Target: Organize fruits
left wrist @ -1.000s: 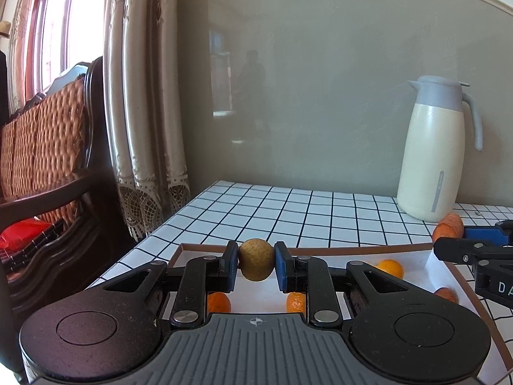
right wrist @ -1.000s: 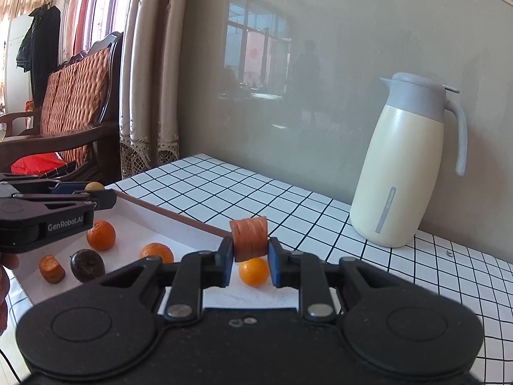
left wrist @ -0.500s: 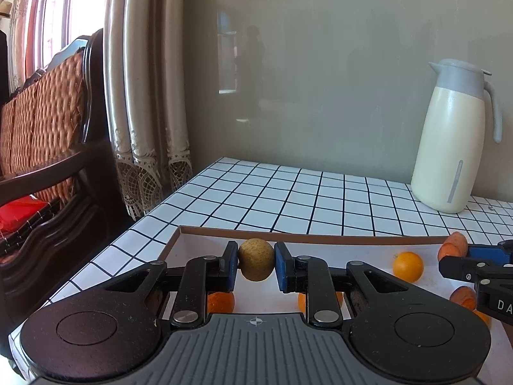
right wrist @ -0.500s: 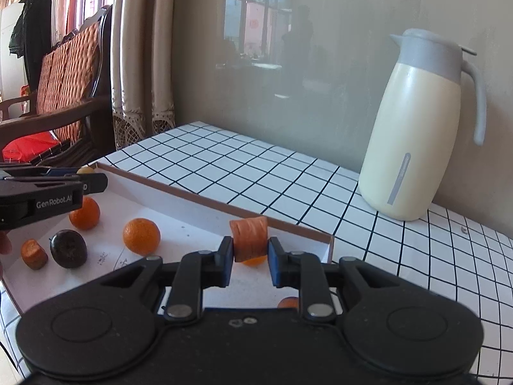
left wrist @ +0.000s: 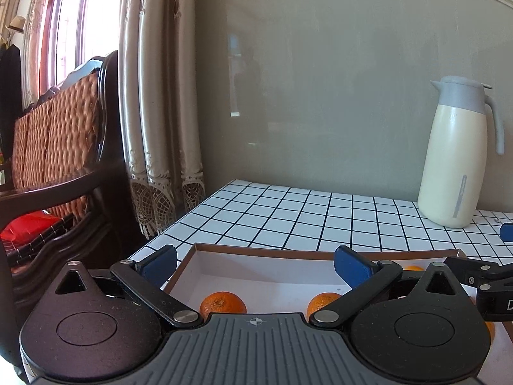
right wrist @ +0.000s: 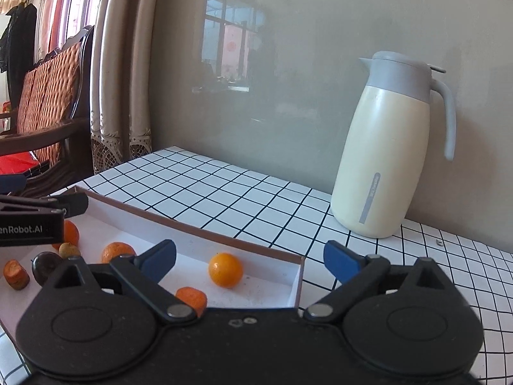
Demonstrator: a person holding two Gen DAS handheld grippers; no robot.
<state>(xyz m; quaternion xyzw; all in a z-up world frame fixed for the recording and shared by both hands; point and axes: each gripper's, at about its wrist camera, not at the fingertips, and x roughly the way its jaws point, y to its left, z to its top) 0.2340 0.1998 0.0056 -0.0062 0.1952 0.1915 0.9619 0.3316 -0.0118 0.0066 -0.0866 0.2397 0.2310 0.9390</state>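
Everything is placed against the shallow white tray (right wrist: pixel 205 229) with the brown rim, which lies on the black-gridded white tablecloth (right wrist: pixel 256 192) with its long axis running from the near left toward the cream jug (right wrist: pixel 384 160) that stands beyond its far right corner. The left gripper (left wrist: pixel 256 264) hovers over the tray's left end, its blue-padded jaws spreading wide with nothing between them; two mandarins (left wrist: pixel 222 301) lie on the tray floor just below it. The right gripper (right wrist: pixel 250 258) hangs over the tray's right end, jaws likewise opening and empty. Beneath it a small cut carrot piece (right wrist: pixel 192 298) lies on its side, its flat end toward the camera, and a round orange (right wrist: pixel 225 270) sits just beyond it near the far wall. Toward the tray's left end lie another carrot stub (right wrist: pixel 15 274), a dark plum-like fruit (right wrist: pixel 46 266), a small brownish fruit (right wrist: pixel 69 250) and more mandarins. The left gripper's side reads "enRobot.AI"; the jug's grey strip bears writing too small to read.
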